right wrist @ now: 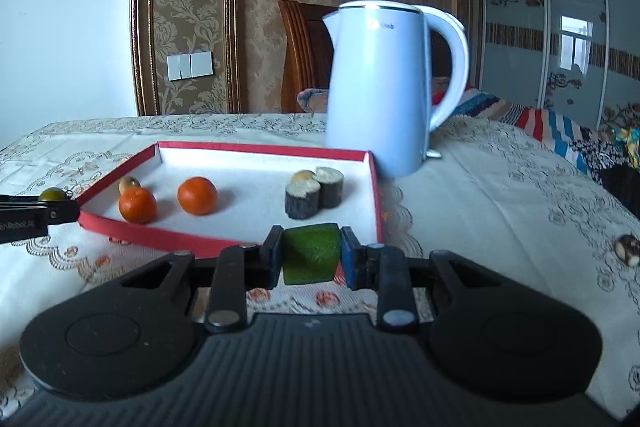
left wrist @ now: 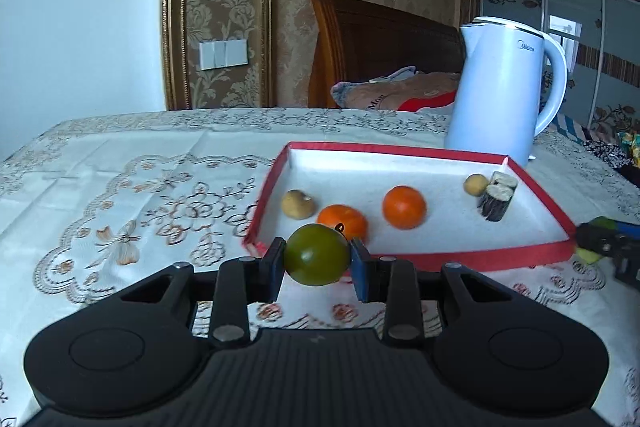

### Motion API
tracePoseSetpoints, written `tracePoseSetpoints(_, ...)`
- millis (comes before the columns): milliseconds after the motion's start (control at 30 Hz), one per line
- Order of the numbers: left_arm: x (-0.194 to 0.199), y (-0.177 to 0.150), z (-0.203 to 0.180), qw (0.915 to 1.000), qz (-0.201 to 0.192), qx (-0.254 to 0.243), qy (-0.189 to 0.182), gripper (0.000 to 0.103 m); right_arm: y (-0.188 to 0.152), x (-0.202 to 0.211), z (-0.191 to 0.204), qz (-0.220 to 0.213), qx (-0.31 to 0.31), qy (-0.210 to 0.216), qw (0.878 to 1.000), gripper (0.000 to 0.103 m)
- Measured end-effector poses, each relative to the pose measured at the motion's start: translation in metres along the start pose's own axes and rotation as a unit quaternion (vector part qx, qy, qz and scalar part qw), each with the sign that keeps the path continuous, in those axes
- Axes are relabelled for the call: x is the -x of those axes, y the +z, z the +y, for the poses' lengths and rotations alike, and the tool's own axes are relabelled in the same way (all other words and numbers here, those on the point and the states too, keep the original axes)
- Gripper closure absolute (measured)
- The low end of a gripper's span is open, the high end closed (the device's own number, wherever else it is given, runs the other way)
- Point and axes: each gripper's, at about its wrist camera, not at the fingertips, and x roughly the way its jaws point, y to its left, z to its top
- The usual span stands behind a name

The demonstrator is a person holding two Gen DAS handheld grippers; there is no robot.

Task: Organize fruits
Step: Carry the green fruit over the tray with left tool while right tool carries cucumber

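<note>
Fruit is split between my two grippers and the tray (left wrist: 472, 259). I see the left gripper (left wrist: 318, 263) with its jaws clamped on a round green fruit (left wrist: 318, 255), pads pressing both sides, held in the air at the tray's near left corner. The right gripper (right wrist: 310, 261) has its jaws closed on a blocky green piece (right wrist: 311, 253), also off the cloth, at the tray's near edge.

Tray: red rim, white floor, on an embroidered tablecloth (left wrist: 120, 195). In it, from the left wrist view: two oranges (left wrist: 404, 207) side by side but apart, one of them just behind the green fruit; a small tan fruit (left wrist: 298, 203) near the left wall; another tan fruit (left wrist: 476, 183) touching two dark cut cylinders (left wrist: 496, 201) near the right wall. The cylinders stand upright, pale cut faces up, touching each other.

A white kettle (right wrist: 376, 87) stands just behind the tray's far right corner. A brown-and-cream item (right wrist: 627, 249) lies on the cloth well to the right of the tray; I cannot tell what it is.

Each gripper shows at the edge of the other's view.
</note>
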Motion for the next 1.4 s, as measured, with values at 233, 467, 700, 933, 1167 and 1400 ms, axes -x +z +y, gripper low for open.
tracePoseSetpoints(233, -0.019, 0.013, -0.016, 1.0000, 0.009, -0.002, 0.002, 0.070, 0.010, -0.019, 0.008, -0.002, 0.001, -0.004, 1.000, 0.076)
tracePoseSetpoints(467, -0.037, 0.019, -0.029, 0.9998, 0.020, -0.002, -0.004, 0.070, 0.019, -0.048, 0.000, 0.016, -0.019, -0.007, 1.000, 0.076)
tracePoseSetpoints(700, -0.049, 0.018, -0.042, 0.9995, 0.028, -0.013, -0.008, 0.070, 0.017, -0.071, -0.001, 0.038, -0.020, -0.007, 0.999, 0.076)
tracePoseSetpoints(933, -0.059, 0.018, -0.041, 0.9993, 0.037, -0.006, -0.003, 0.070, 0.016, -0.079, 0.003, 0.042, -0.016, -0.010, 0.999, 0.076)
tracePoseSetpoints(1167, -0.064, 0.018, -0.044, 0.9992, 0.040, -0.010, 0.004, 0.070, 0.017, -0.085, 0.004, 0.050, -0.021, -0.013, 0.998, 0.076)
tracePoseSetpoints(1400, -0.068, 0.017, -0.050, 0.9991, 0.037, -0.020, 0.007, 0.070, 0.015, -0.099, -0.002, 0.076, -0.043, -0.007, 0.996, 0.076)
